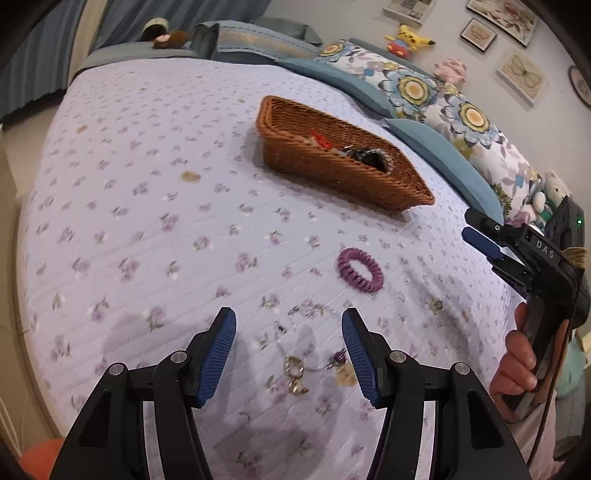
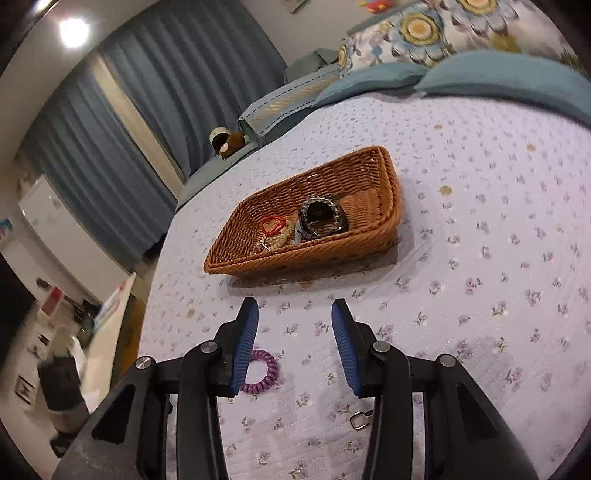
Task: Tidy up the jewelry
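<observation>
A bed [image 1: 147, 192] with a pale lilac flowered quilt fills the room, with teal pillows [image 1: 443, 158] and big floral cushions [image 1: 417, 88] along its head and plush toys [image 1: 408, 37] against the grey wall. Framed pictures [image 1: 521, 75] hang on that wall, and blue-grey curtains [image 2: 177, 74] with a cream strip between them cover the far side. A round ceiling light [image 2: 74, 31] glows above, and a white cabinet [image 2: 44, 218] stands by the curtains.
</observation>
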Tool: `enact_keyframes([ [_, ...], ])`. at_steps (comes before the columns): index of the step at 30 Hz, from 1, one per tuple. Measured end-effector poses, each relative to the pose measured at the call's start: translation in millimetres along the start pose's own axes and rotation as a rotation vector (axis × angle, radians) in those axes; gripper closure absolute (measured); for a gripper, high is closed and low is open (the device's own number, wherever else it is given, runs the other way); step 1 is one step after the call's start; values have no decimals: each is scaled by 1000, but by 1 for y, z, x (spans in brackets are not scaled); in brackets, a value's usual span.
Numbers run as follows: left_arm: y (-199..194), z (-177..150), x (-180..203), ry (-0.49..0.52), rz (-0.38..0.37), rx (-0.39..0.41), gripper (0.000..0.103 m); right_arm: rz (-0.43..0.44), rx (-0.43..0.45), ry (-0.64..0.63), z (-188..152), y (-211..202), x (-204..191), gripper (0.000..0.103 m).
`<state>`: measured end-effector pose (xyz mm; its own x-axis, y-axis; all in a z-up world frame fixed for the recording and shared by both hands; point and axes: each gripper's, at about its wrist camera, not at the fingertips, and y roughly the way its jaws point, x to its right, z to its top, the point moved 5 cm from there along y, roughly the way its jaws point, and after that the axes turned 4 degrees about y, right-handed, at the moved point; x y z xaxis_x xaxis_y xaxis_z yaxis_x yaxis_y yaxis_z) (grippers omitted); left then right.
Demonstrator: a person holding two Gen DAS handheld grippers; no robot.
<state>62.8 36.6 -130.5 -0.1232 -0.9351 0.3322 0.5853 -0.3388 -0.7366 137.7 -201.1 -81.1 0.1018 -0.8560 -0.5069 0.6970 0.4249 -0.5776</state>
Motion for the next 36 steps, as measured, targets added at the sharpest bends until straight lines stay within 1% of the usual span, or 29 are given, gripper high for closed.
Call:
enact_keyframes([
  [2, 0, 0, -2, -6, 9, 0, 42, -3, -28, -15, -5, 8, -4, 58],
  [6, 0, -2, -4, -22, 7, -9, 43, -58, -88, -113, -23, 30, -25, 58],
  [9, 0, -10, -6, -34, -6, -29, 45, -58, -131, -151, -34, 45, -37, 58],
  [11, 0, -11, -9, -49, -22, -34, 52, -74, -147, -166, -39, 54, -39, 58],
  [15, 1, -9, -20, -140, -126, -45, 54, -87, -174, -176, -45, 69, -38, 58],
  [16, 3, -10, -22, -161, -153, -52, 58, -94, -181, -179, -47, 71, -38, 58],
  [17, 4, -10, -23, -174, -168, -56, 62, -100, -188, -183, -48, 74, -38, 58],
  [21, 10, -9, -25, -220, -227, -75, 62, -131, -224, -207, -56, 86, -38, 63],
  [23, 16, -8, -23, -222, -238, -90, 62, -143, -232, -216, -58, 89, -38, 65],
  [24, 21, -7, -20, -206, -228, -101, 62, -148, -235, -220, -58, 91, -38, 67],
  [26, 28, -6, -12, -146, -174, -119, 72, -157, -247, -230, -60, 94, -39, 69],
  [28, 36, -3, -3, -80, -108, -129, 75, -167, -259, -239, -63, 98, -40, 70],
  [33, 43, 2, 11, 21, -20, -139, 77, -179, -269, -256, -65, 102, -42, 72],
  [35, 44, 2, 13, 45, 4, -139, 80, -196, -279, -267, -67, 106, -42, 73],
  [36, 45, 3, 14, 54, 17, -140, 82, -208, -282, -278, -68, 108, -43, 76],
])
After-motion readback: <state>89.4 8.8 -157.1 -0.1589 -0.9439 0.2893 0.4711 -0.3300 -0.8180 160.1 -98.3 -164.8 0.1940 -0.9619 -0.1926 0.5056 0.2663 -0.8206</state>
